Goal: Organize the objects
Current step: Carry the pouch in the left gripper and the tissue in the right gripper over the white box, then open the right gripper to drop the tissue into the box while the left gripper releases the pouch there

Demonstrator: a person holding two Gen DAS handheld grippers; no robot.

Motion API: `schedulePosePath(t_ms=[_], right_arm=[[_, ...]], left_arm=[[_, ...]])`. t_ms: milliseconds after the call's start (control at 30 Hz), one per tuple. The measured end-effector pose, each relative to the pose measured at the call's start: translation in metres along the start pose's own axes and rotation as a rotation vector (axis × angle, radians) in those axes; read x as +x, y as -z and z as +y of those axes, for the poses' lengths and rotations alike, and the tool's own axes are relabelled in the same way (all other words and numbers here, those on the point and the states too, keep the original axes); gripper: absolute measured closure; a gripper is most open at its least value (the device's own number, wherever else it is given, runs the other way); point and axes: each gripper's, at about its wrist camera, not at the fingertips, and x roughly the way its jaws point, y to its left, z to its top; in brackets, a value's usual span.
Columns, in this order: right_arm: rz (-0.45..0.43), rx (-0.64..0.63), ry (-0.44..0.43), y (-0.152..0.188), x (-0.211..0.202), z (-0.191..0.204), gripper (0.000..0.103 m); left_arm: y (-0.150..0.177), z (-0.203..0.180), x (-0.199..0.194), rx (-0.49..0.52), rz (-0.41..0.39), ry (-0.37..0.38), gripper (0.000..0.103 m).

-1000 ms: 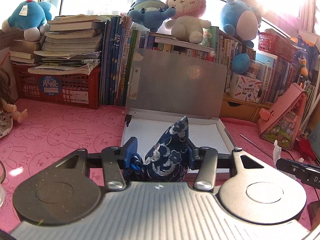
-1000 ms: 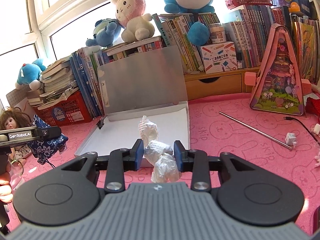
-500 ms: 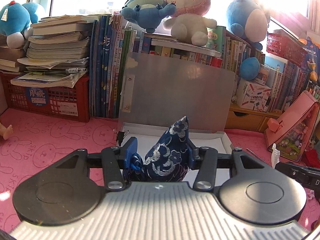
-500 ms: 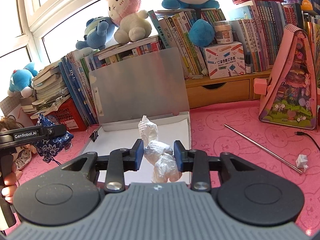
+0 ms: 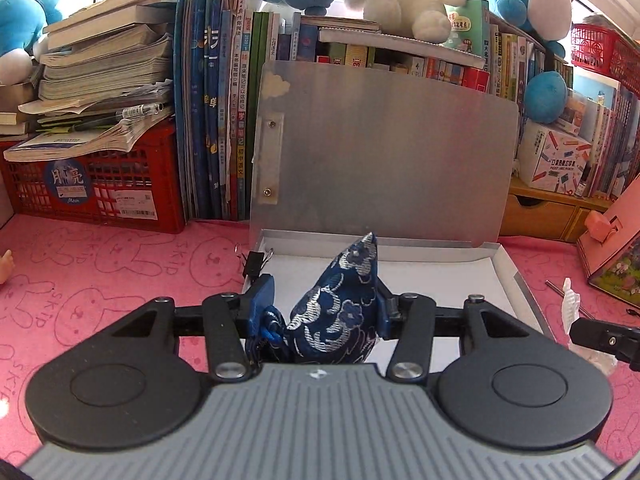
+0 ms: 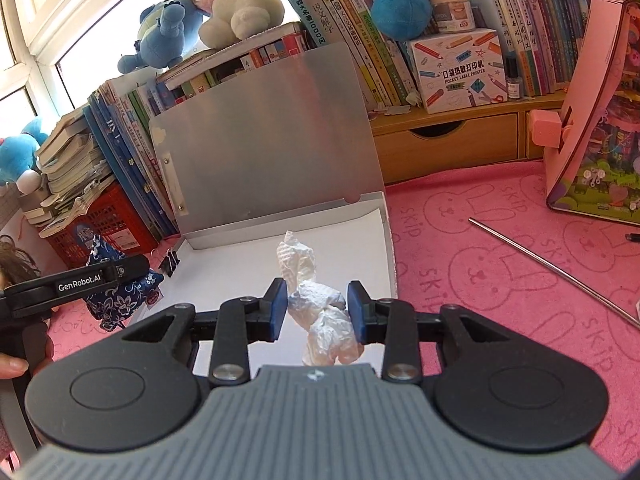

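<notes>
My left gripper (image 5: pixel 320 308) is shut on a blue floral cloth pouch (image 5: pixel 340 304) and holds it above the near edge of the open grey file box (image 5: pixel 400 244). The box lid (image 5: pixel 384 152) stands upright against the books. My right gripper (image 6: pixel 318 306) is shut on a crumpled white tissue (image 6: pixel 320 312) and holds it over the box's white inside (image 6: pixel 240 264). The left gripper with the pouch (image 6: pixel 120 292) also shows at the left of the right wrist view. A black binder clip (image 5: pixel 256 264) sits on the box's left corner.
Pink rabbit-print mat (image 5: pixel 120 280) covers the table. A red crate (image 5: pixel 92 184) with stacked books stands at the back left, upright books and plush toys behind the box. A pink toy house (image 6: pixel 592 120) and a metal straw (image 6: pixel 552 268) lie to the right.
Both grippers have moved forward, closer to the open box, each holding its object. The left view has shifted right and lower; the doll at the left edge has left the view.
</notes>
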Motion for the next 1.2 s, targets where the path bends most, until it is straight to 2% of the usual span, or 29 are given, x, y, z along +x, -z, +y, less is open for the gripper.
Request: schedulePosePath(t_ms=[200, 533, 1200], right_arm=[[0.013, -0.029, 0.007, -0.006, 0.018, 0.005, 0.065], [0.057, -0.031, 0.024, -0.008, 0.055, 0.002, 0.065], [0.130, -0.069, 0.044, 0.001, 0.107, 0.005, 0.061]], left_arm=[[-0.004, 0.004, 0.019, -0.026, 0.011, 0.002, 0.047], [-0.011, 0.000, 0.055, 0.009, 0.030, -0.001, 0.047], [0.009, 0.005, 0.098, 0.017, 0.095, 0.007, 0.047]])
